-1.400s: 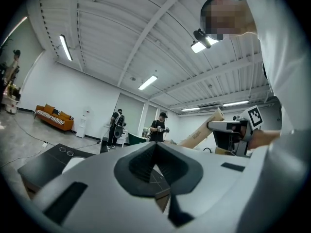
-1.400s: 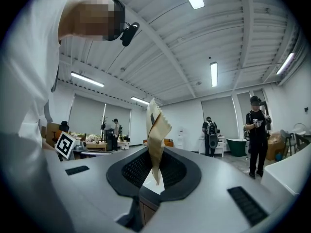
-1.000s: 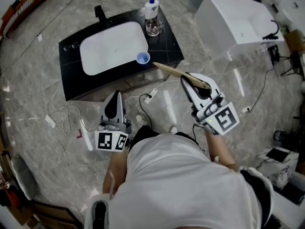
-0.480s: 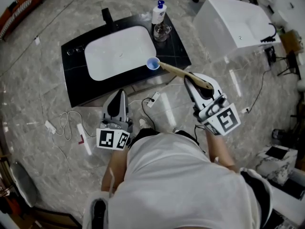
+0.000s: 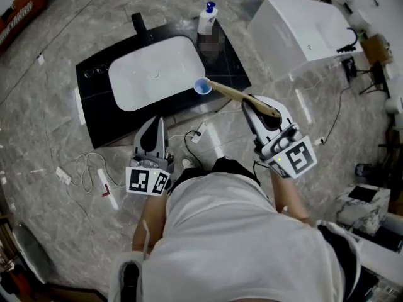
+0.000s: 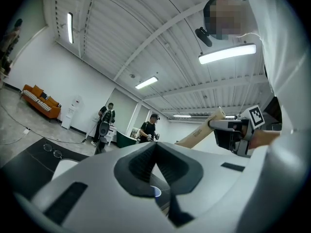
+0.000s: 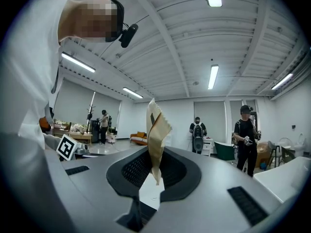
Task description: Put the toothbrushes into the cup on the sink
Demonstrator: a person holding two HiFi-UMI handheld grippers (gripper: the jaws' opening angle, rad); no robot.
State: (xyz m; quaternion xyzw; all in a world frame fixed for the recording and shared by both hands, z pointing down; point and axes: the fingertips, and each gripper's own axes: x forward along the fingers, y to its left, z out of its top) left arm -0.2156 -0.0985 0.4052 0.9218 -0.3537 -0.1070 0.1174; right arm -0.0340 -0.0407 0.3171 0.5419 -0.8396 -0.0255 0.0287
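A small blue cup [image 5: 202, 87] stands on the front edge of the black sink counter [image 5: 230, 68], right of the white basin [image 5: 151, 71]. My right gripper [image 5: 253, 106] is shut on a toothbrush in a tan paper wrapper [image 5: 236, 94], which reaches out to the cup's rim. In the right gripper view the wrapper [image 7: 156, 135] stands up between the jaws of the right gripper [image 7: 155, 161]. My left gripper [image 5: 154, 124] hangs in front of the counter, shut and empty. In the left gripper view its tips [image 6: 155, 147] meet, with the cup [image 6: 155, 191] below and the toothbrush [image 6: 201, 132] to the right.
A soap bottle [image 5: 206, 17] stands at the counter's back right corner and a black faucet [image 5: 136, 21] behind the basin. A white bathtub [image 5: 302, 27] sits to the right. Cables and a plug [image 5: 198, 131] lie on the marble floor. People stand in the room behind.
The wrapped toothbrush's tip has come closer to the blue cup and now reaches its rim. The left gripper has hardly moved.
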